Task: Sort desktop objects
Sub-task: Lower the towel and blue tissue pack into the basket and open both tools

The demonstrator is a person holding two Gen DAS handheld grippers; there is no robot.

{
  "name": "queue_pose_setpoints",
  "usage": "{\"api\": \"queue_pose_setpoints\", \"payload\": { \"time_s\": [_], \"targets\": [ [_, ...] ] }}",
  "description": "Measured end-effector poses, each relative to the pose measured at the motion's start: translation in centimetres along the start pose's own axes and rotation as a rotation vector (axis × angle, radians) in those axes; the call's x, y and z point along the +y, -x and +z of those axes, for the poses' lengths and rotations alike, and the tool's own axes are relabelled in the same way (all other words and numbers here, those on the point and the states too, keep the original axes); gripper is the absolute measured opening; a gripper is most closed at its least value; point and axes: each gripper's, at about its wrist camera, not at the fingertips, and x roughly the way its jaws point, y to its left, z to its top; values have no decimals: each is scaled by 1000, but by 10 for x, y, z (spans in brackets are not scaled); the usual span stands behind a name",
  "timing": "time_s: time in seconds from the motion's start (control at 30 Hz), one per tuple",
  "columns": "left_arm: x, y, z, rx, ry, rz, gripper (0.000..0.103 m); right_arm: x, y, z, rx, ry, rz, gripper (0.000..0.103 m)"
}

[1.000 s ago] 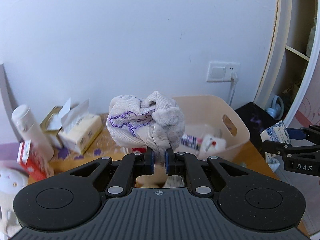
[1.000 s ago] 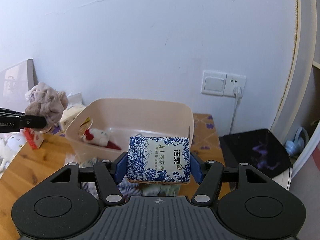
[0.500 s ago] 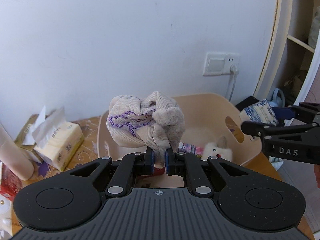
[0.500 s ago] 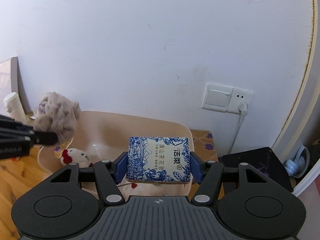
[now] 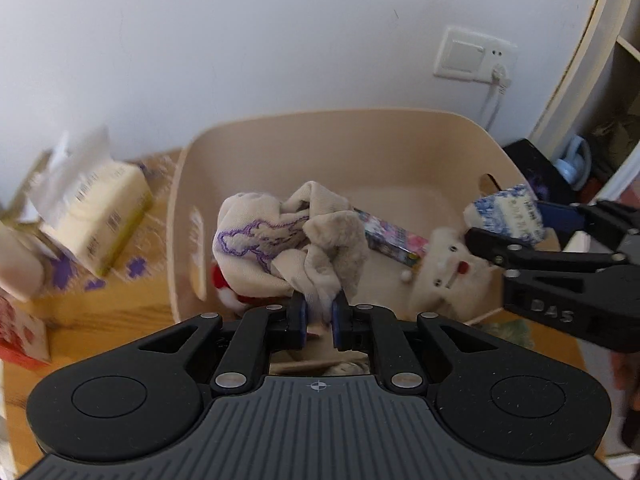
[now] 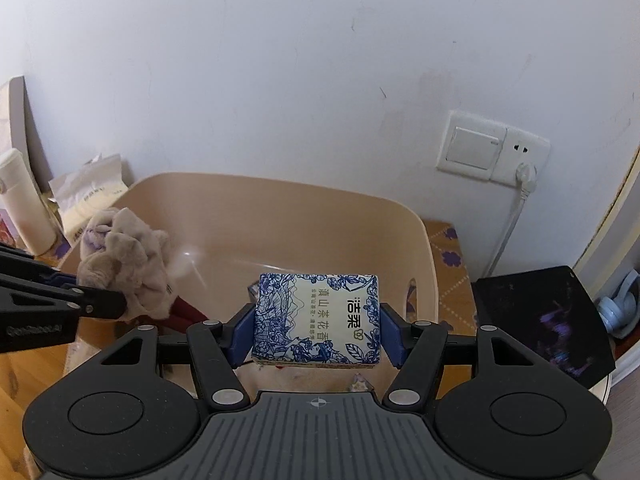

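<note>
Left wrist view: the left gripper point(image 5: 319, 316) has its jaws nearly together, beginning to part, with a fold of the beige cloth point(image 5: 288, 240) still pinched between the pads. The bundled cloth hangs over the near left part of the tan bin point(image 5: 380, 136). Inside the bin lie a white plush toy point(image 5: 444, 276), a patterned flat box point(image 5: 390, 236) and something red and white point(image 5: 224, 288) under the cloth. Left of the bin, on the wooden table point(image 5: 100, 312), stands a blurred tissue pack point(image 5: 96, 216). At the right, the right gripper point(image 5: 520, 236) carries a blue-and-white packet point(image 5: 506, 216) above the bin's right wall.

Right wrist view: the right gripper point(image 6: 318, 320) is clamped on the packet point(image 6: 318, 320), a pad on either side, above the bin point(image 6: 280, 216). The left gripper point(image 6: 100, 300) comes in from the left with the cloth point(image 6: 124, 260) over the bin's left side. A white bottle point(image 6: 24, 200) and the tissue pack point(image 6: 86, 196) stand by the table's far left edge.
</note>
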Motion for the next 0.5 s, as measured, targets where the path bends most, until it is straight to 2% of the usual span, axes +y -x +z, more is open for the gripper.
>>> {"api": "queue_pose_setpoints", "payload": {
  "time_s": [0.03, 0.07, 0.13, 0.2, 0.3, 0.4, 0.5],
  "targets": [
    [-1, -1, 1, 12, 4, -6, 12, -1, -1, 0, 7, -7, 0, 61],
    [-2, -2, 1, 22, 7, -5, 15, -2, -2, -1, 15, -13, -3, 67],
    [-2, -4, 1, 36, 11, -6, 23, -3, -2, -1, 25, -22, -3, 70],
    [-2, -3, 0, 36, 13, -7, 45, -4, 0, 0, 29, -24, 1, 76],
    [-1, -1, -1, 27, 22, -15, 68, -6, 6, 2, 18, -22, -3, 86],
    [0, 5, 0, 5, 32, -2, 77, -8, 15, 3, 5, -23, -3, 89],
    [0, 15, 1, -15, 30, 4, 78, -11, 27, 3, -7, -29, -4, 98]
  ]
}}
